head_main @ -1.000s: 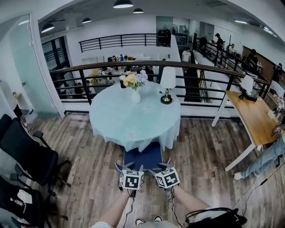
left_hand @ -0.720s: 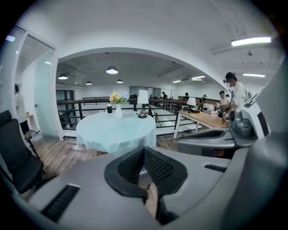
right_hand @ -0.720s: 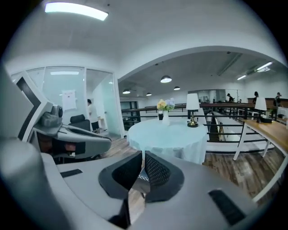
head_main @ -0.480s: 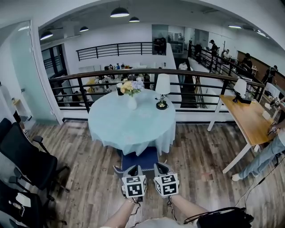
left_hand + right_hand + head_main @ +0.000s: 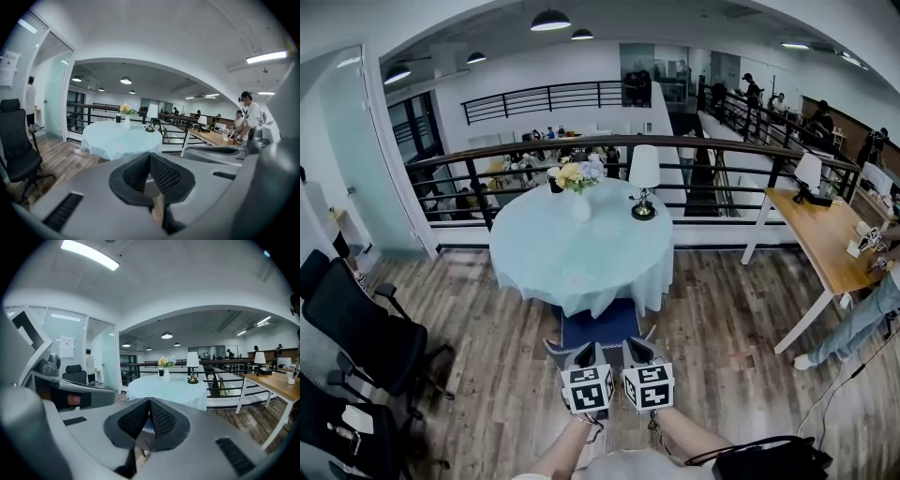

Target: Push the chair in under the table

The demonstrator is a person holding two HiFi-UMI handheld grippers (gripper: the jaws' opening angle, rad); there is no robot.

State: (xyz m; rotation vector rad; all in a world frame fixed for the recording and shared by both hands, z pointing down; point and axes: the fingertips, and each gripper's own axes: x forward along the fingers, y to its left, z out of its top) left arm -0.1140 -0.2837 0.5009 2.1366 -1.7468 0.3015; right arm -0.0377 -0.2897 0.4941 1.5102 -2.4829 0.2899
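A blue chair (image 5: 600,326) stands at the near side of the round table with a pale blue cloth (image 5: 581,246); the far part of its seat lies under the cloth's hem. My left gripper (image 5: 584,355) and right gripper (image 5: 637,350) hover side by side just above the chair's near edge, both shut with nothing between the jaws. In the left gripper view the shut gripper (image 5: 150,157) points toward the table (image 5: 119,138). The right gripper view shows its shut gripper (image 5: 149,402) facing the table (image 5: 168,389) too. A sliver of blue chair (image 5: 147,430) shows below the tips.
On the table stand a flower vase (image 5: 579,187) and a lamp (image 5: 644,178). Black office chairs (image 5: 356,337) sit at the left. A wooden desk (image 5: 825,239) and a person's legs (image 5: 853,328) are at the right. A dark railing (image 5: 581,150) runs behind the table.
Both grippers' jaws have gone from spread to shut, with nothing in them. Both grippers have lifted off the chair and drawn closer together.
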